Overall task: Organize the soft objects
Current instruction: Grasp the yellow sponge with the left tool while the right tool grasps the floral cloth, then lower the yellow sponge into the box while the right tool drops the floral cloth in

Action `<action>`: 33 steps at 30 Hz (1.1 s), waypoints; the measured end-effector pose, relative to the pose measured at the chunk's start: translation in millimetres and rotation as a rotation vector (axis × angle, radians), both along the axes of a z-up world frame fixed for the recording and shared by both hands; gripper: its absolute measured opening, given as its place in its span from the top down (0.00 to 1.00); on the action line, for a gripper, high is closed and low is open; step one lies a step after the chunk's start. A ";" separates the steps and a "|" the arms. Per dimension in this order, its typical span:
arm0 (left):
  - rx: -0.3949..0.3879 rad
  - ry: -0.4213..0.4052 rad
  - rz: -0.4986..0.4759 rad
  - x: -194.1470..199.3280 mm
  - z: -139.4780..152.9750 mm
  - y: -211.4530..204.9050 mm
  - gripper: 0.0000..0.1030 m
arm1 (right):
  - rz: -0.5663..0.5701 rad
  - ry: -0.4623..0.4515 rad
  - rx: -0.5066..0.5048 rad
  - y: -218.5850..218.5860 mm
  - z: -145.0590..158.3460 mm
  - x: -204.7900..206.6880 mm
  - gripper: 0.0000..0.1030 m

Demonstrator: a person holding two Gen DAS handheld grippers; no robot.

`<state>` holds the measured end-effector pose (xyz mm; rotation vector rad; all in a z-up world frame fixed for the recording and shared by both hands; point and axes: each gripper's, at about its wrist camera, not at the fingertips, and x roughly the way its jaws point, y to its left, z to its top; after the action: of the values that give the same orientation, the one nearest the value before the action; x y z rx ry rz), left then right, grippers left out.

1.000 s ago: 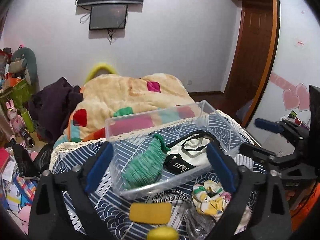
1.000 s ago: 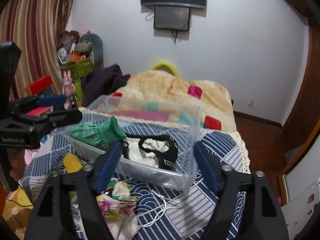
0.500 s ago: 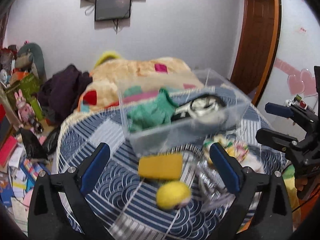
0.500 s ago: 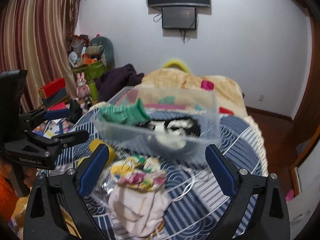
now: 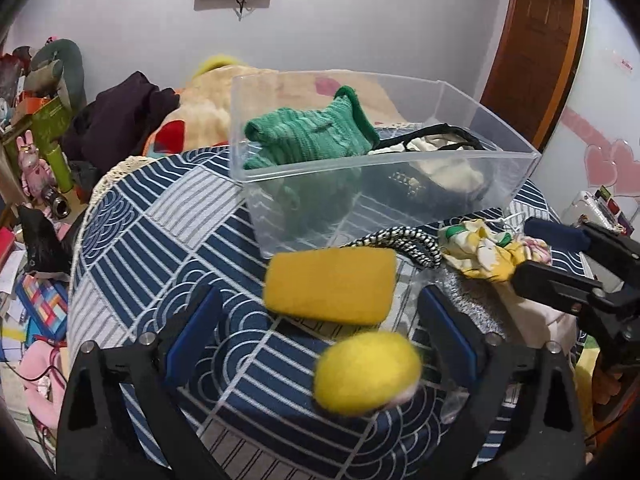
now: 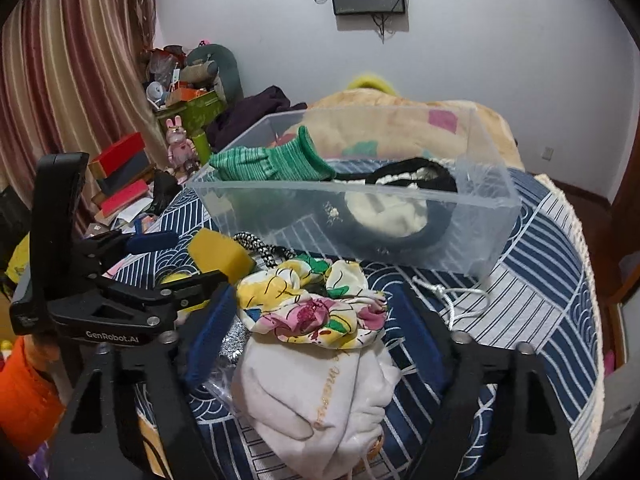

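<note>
A clear plastic bin [image 5: 400,192] [image 6: 472,236] on the blue patterned table holds a green knit glove [image 5: 308,136] [image 6: 272,164] and a black-and-white item [image 6: 392,208]. In front of it lie a yellow sponge [image 5: 332,284] [image 6: 220,256], a yellow ball [image 5: 366,372], a black-and-white cord [image 5: 404,240], a floral cloth [image 5: 484,252] [image 6: 312,304] and a white cloth bag [image 6: 320,392]. My left gripper [image 5: 320,340] is open, straddling the sponge and ball. My right gripper [image 6: 316,344] is open around the floral cloth and white bag.
A bed with a cream blanket [image 6: 400,116] and dark clothes [image 5: 120,120] lies behind the table. Toys, boxes and books clutter the floor at left [image 6: 128,176]. A wooden door [image 5: 532,40] is at right. A white string [image 6: 452,296] lies on the tablecloth.
Both grippers have drawn back from the bin and dropped lower toward the loose items at the table's front; the sponge, ball and cloths now lie between the open fingers.
</note>
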<state>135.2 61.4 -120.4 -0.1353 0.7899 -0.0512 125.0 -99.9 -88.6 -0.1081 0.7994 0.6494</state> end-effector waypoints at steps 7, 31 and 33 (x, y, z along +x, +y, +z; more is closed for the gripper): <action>-0.037 0.017 -0.019 2.7 -4.8 -2.7 0.38 | -0.014 0.003 0.014 -5.2 1.1 -3.6 0.66; -0.004 -0.239 -0.030 -25.5 93.2 -2.7 0.40 | -0.112 -0.230 0.123 -46.5 73.7 -19.2 0.80; -0.001 -0.254 -0.034 -21.3 99.4 -5.5 0.40 | -0.120 -0.251 0.129 -45.4 80.5 -15.0 0.80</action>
<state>113.9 56.0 -21.1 -0.1139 0.5388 -0.0988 110.0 -145.3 -8.1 -0.0230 0.5161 0.5590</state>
